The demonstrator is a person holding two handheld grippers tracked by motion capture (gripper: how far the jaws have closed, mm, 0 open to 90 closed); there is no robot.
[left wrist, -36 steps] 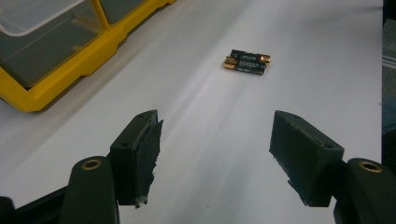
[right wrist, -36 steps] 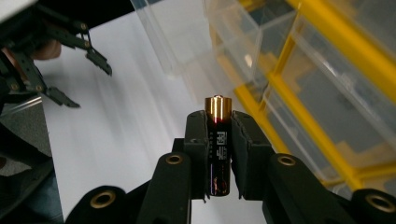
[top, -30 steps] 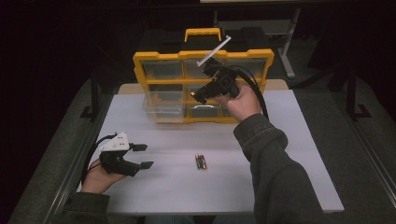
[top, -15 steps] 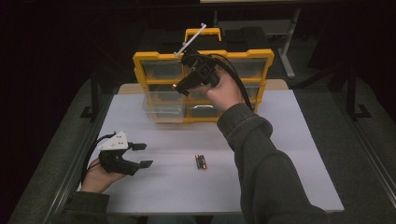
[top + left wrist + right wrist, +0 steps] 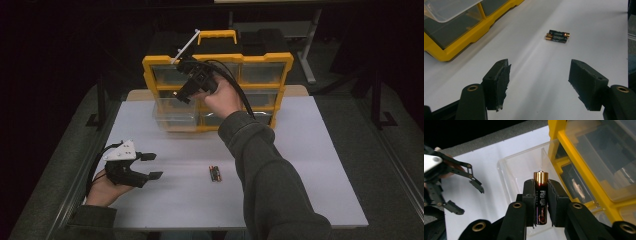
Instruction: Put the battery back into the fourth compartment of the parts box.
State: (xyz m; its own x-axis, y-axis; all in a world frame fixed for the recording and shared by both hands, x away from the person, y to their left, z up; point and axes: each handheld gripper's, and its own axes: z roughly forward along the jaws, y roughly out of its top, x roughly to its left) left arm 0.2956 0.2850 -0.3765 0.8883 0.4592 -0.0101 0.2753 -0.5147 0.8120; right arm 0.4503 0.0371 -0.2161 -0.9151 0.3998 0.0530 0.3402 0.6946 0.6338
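Observation:
My right gripper [image 5: 541, 195] is shut on a black battery [image 5: 540, 185] with a gold end; it hangs above a clear drawer [image 5: 524, 172] pulled out of the yellow organizer [image 5: 564, 147]. From above, that gripper [image 5: 179, 94] is held in front of the organizer [image 5: 150, 67], over the clear drawer [image 5: 175, 117]. My left gripper [image 5: 148, 166] rests low at the table's left, jaws open and empty. Its own view [image 5: 539, 82] looks across the white table [image 5: 529, 75] at two batteries [image 5: 557, 36] lying side by side. Those batteries [image 5: 214, 173] lie near the table's middle.
The organizer has several clear drawers and a yellow handle [image 5: 216, 35] on top. A white stick [image 5: 183, 47] juts up from the right gripper. The person's right sleeve [image 5: 270, 175] crosses the table. Dark floor surrounds the white table [image 5: 320, 165].
The right gripper with the battery has moved left across the organizer's front, ending over the pulled-out clear drawer. The left gripper has stayed put.

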